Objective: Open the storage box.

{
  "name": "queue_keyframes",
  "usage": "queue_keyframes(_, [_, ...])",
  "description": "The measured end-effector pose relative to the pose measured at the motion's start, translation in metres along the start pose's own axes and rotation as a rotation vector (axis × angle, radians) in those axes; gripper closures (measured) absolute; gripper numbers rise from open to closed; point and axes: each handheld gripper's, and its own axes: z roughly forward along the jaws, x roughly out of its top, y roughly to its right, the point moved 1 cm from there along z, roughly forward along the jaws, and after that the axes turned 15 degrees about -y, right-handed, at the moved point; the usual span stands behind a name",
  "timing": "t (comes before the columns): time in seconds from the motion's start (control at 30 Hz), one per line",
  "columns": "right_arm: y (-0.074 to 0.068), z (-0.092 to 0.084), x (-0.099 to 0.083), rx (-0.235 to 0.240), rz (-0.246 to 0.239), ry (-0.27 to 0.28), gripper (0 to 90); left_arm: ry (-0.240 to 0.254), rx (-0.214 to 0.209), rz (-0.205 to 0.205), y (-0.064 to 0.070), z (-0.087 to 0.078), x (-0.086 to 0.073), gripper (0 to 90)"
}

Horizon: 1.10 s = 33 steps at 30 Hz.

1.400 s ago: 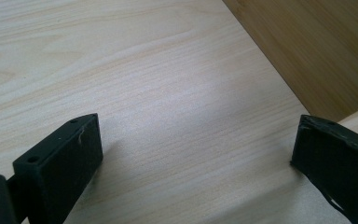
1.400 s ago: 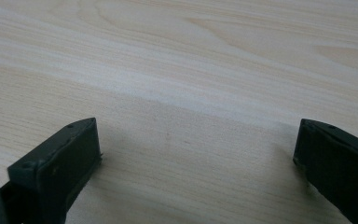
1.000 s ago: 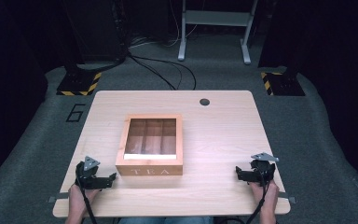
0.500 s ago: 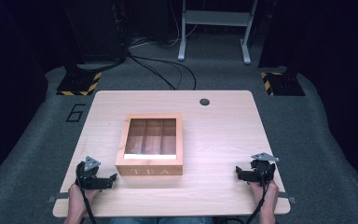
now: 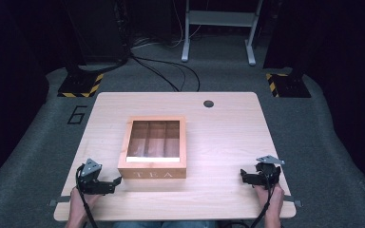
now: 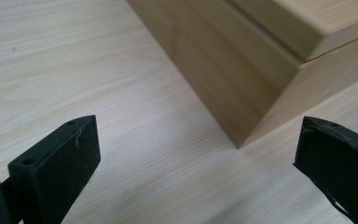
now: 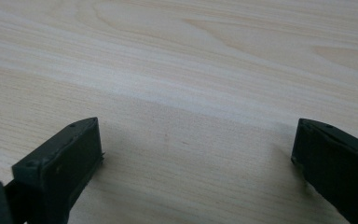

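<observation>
The tea box (image 5: 154, 148) stands in the middle of the table (image 5: 228, 137), nearer the near edge, and is the one obstacle on it. The left gripper (image 5: 105, 185) sits just beside the box's near left corner, jaws spread wide, that corner (image 6: 242, 140) close ahead. Bare wood lies between the box and the right gripper (image 5: 249, 178), whose spread jaws face open tabletop (image 7: 191, 93). Far of the box lies only a small dark hole (image 5: 208, 103)
</observation>
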Motion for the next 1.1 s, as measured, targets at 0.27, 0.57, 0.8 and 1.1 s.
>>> queue_keyframes(0.27, [0.001,0.0,0.0,-0.004,-0.004,0.0,1.6,0.031,-0.04,0.04,0.011,0.0,0.011,0.0])
queue_keyframes(0.57, [0.001,0.0,0.0,-0.004,-0.004,0.0,1.6,0.078,-0.088,0.039,0.015,0.003,0.018,5.1])
queue_keyframes(0.8, [0.001,0.0,0.0,-0.004,-0.004,0.0,1.7,0.101,-0.102,0.066,0.017,0.002,0.022,15.5])
queue_keyframes(1.1, [0.001,0.0,0.0,-0.004,-0.004,0.001,1.8,0.131,-0.114,0.099,0.022,0.003,0.022,27.2])
